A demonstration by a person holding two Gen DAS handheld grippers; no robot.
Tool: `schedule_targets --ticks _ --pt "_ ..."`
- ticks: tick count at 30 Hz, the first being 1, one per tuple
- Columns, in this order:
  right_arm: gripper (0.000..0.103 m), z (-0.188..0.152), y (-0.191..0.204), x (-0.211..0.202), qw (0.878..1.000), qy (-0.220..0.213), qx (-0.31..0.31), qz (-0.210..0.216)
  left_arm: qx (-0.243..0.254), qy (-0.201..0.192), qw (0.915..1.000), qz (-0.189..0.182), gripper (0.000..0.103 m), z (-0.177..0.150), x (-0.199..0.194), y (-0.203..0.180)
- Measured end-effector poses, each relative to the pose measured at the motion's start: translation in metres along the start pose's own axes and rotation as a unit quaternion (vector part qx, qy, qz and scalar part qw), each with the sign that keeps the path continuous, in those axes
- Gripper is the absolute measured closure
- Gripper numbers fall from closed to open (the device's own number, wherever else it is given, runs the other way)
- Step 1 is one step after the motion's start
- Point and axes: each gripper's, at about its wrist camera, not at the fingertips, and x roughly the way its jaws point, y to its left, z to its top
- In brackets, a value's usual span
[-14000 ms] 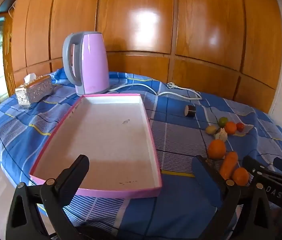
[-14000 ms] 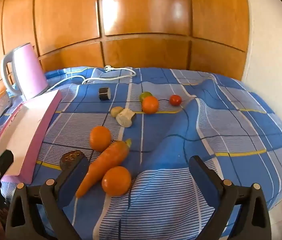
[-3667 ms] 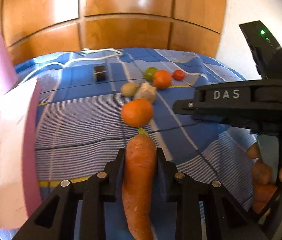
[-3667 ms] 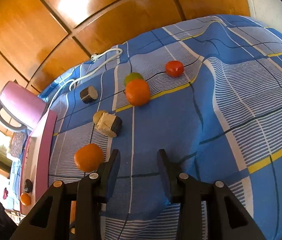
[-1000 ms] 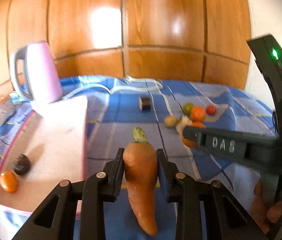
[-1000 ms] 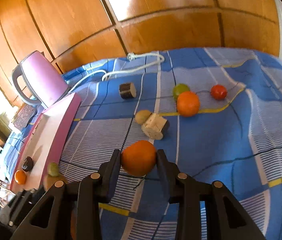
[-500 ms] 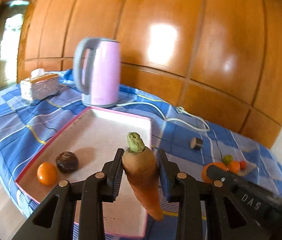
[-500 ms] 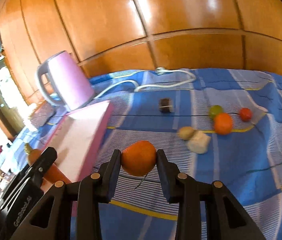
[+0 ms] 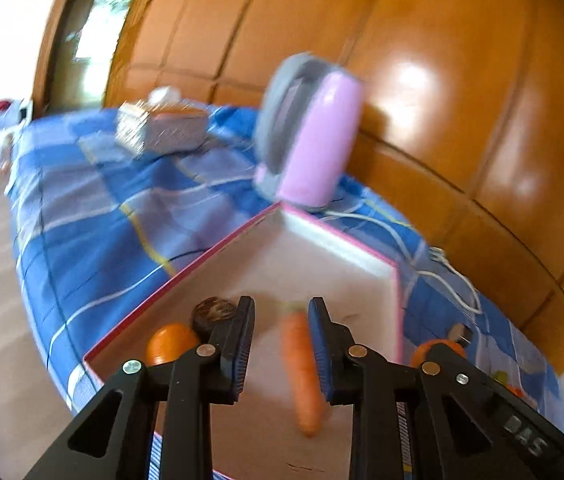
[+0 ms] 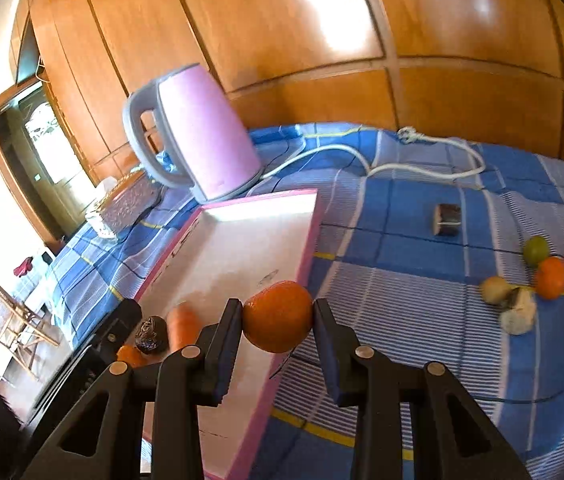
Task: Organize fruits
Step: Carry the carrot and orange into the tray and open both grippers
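**A:** Since a second ago the left claw [image 9: 280,308] has swung off the cloth. It is now hanging over the shallow white cardboard tray with the pink rim [image 9: 186,276]. What is it doing with the long orange carrot [image 9: 300,364]?

**B:** Its jaws are narrowing, but the carrot between them is leaning only on the right-hand pad, and bare tray is showing beside the other pad. I'm judging that the carrot is being let go, so that it lands flat.

**A:** And just left of that claw?

**B:** A small orange fruit [image 9: 170,346] and a dark wrinkled round fruit [image 9: 212,312] are sitting in the tray's near corner. The carrot is going in beside them.

**A:** The right claw [image 10: 277,306]?

**B:** It's pinching a round orange [image 10: 278,322] by its sides and carrying it over the tray's right rim. Well off to its right, the remaining loose fruits [image 10: 550,278] are waiting on the blue checked cloth [image 10: 402,288].
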Motion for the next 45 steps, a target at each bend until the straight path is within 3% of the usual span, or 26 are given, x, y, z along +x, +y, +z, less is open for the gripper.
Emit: schedule_targets --ticks 3,6,11,23,39,45 --pt "0.067 -0.002 0.005 0.003 1.000 0.004 -0.003 0.003 -0.026 0.011 0.9996 0.006 0.065 -0.001 0.005 0.009" --pt "0.067 -0.001 0.011 0.005 1.000 0.009 -0.010 0.007 -0.044 0.002 0.9990 0.013 0.044 -0.002 0.002 0.014" --pt "0.064 0.005 0.018 0.012 0.999 0.024 -0.004 0.032 -0.052 -0.006 0.9982 0.029 0.032 -0.001 0.000 0.018" --pt "0.062 -0.004 0.009 0.002 0.999 0.028 0.009 0.028 -0.038 -0.014 0.9981 0.046 0.027 -0.002 -0.003 0.014" --pt "0.062 -0.016 -0.024 -0.028 0.999 0.018 0.019 -0.019 0.020 -0.033 0.9989 0.025 0.024 -0.009 -0.013 -0.007" --pt "0.062 -0.023 -0.046 -0.039 0.998 0.021 0.018 -0.055 0.050 -0.039 0.9980 0.011 0.024 -0.013 -0.017 -0.018"
